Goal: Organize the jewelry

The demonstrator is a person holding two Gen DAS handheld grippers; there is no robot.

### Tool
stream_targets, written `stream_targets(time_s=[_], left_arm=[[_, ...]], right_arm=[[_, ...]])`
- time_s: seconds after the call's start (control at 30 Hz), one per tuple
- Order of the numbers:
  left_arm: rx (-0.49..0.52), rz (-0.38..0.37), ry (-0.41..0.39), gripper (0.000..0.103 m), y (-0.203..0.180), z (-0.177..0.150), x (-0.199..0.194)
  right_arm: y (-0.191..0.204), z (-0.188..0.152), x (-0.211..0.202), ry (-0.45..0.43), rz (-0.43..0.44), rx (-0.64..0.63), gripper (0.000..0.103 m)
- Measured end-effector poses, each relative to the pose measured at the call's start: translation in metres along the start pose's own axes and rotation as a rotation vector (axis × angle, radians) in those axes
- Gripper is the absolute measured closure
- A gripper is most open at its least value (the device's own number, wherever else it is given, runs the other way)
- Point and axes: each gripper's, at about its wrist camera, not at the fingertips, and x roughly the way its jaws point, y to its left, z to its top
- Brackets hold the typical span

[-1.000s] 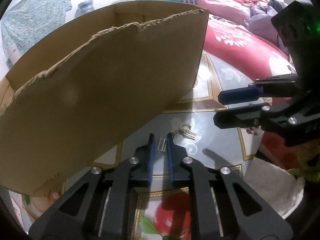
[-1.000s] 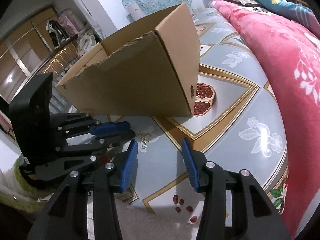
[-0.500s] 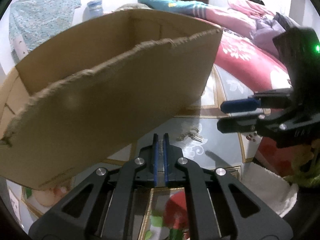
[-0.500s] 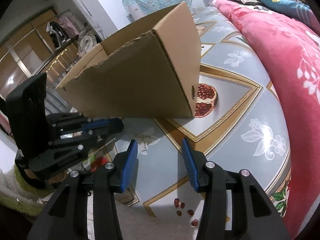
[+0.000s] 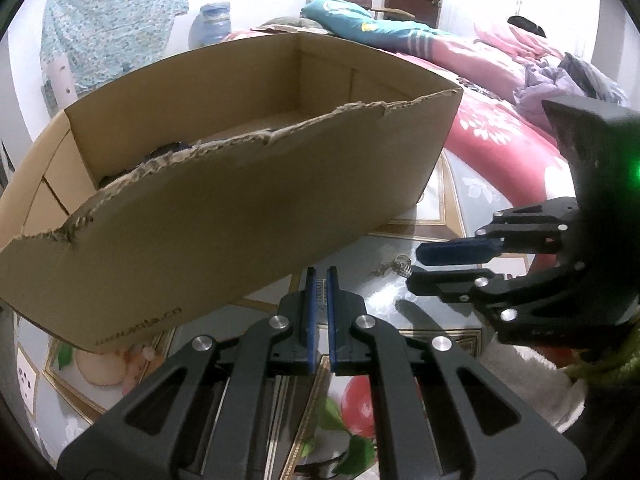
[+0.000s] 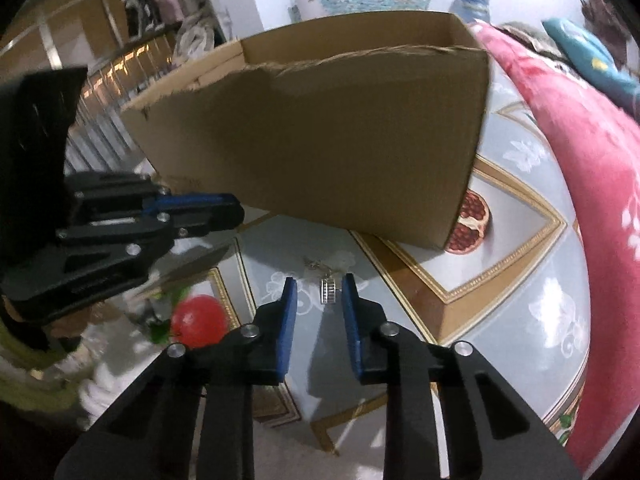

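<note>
On the patterned cloth (image 6: 516, 280), in front of a torn-edged cardboard box (image 5: 248, 208), lies the loose jewelry. Left gripper (image 5: 320, 284): jaws closed almost fully, blue pads (image 5: 331, 300) pressing a small silver ladder-like piece (image 5: 320, 289) between their tips; the piece is lifted clear of the cloth and held low against the box's near wall. Seen from the right wrist, this gripper enters from the left, its tips just in front of the box's lower edge.

Right gripper (image 6: 318, 292): jaws part open and closing. A small ribbed silver ring (image 6: 328, 290) stands on the cloth between the fingertips, nearer the right-hand pad (image 6: 352, 320); no pad presses on it, though whether the nearer pad touches it cannot be told. A thin chain or clasp (image 6: 316, 265) lies on the cloth just beyond the ring, toward the box. In the left wrist view the same ring and chain (image 5: 396, 268) sit close against the right gripper's fingertips, which reach in from the right.

Box: open top, ragged near rim, some dark contents visible low inside; what they are cannot be made out. A pomegranate print (image 6: 470, 222) on the cloth shows at the box's right corner. A red floral quilt (image 6: 592, 168) borders the cloth on the right; a white towel (image 5: 532, 380) lies below the right gripper.
</note>
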Motion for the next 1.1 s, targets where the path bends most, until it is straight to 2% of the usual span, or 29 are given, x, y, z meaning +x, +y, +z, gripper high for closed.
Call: stream_targets(time_s=[0.23,0.3,0.57,0.87,1.1], left_arm=[[-0.015,-0.008,0.000,0.099,0.004,-0.004,0.001],[-0.016,-0.009,0.000,0.099,0.005,-0.004,0.002],[-0.020,-0.007,-0.014,0.099,0.007,-0.005,-0.002],[-0.019,0.007,-0.040,0.099,0.000,-0.007,-0.016],[-0.003,0.023,-0.100,0.099,-0.010,-0.002,-0.046]], right_arm=[[0.008,0.006,0.005,0.020,-0.054,-0.055,0.088],[0.008,0.008,0.006,0.031,-0.049,-0.058,0.098],[0.008,0.006,-0.004,0.019,-0.037,-0.042,0.098],[0.005,0.010,-0.037,-0.058,-0.004,-0.014,0.098],[0.005,0.019,-0.072,-0.170,0.024,0.000,0.098]])
